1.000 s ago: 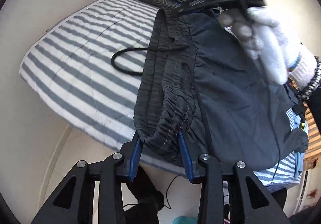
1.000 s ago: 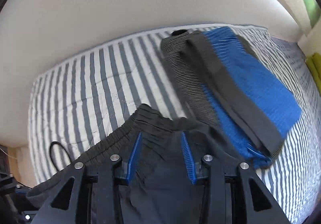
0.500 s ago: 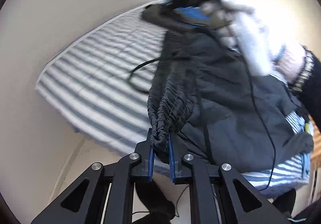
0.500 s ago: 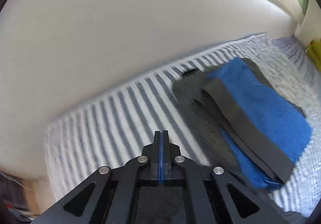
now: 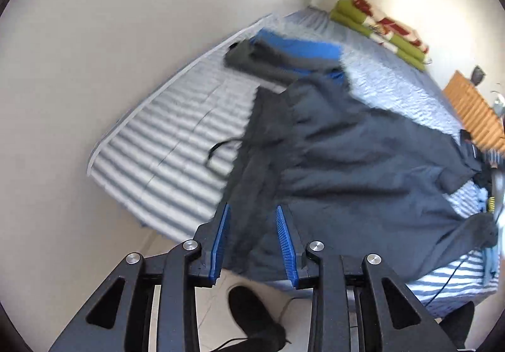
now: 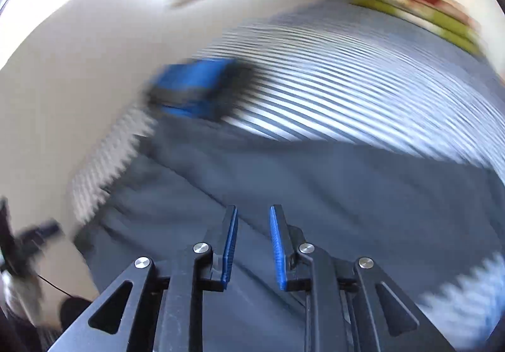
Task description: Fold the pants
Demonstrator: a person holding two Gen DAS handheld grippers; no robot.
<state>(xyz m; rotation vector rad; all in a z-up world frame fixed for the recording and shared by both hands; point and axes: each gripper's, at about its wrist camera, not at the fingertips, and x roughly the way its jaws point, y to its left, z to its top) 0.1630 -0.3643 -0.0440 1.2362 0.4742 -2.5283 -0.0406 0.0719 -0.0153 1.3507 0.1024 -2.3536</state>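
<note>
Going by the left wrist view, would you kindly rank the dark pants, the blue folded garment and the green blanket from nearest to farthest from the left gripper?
1. Dark pants, right at the left gripper, between its open fingers.
2. Blue folded garment, mid-bed, near the wall.
3. Green blanket, far end.

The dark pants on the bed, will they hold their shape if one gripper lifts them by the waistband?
Probably not. The pants lie creased and draped over the bed edge, so they look floppy and will likely sag. The thin fabric seems light and could slip from open fingers.
</note>
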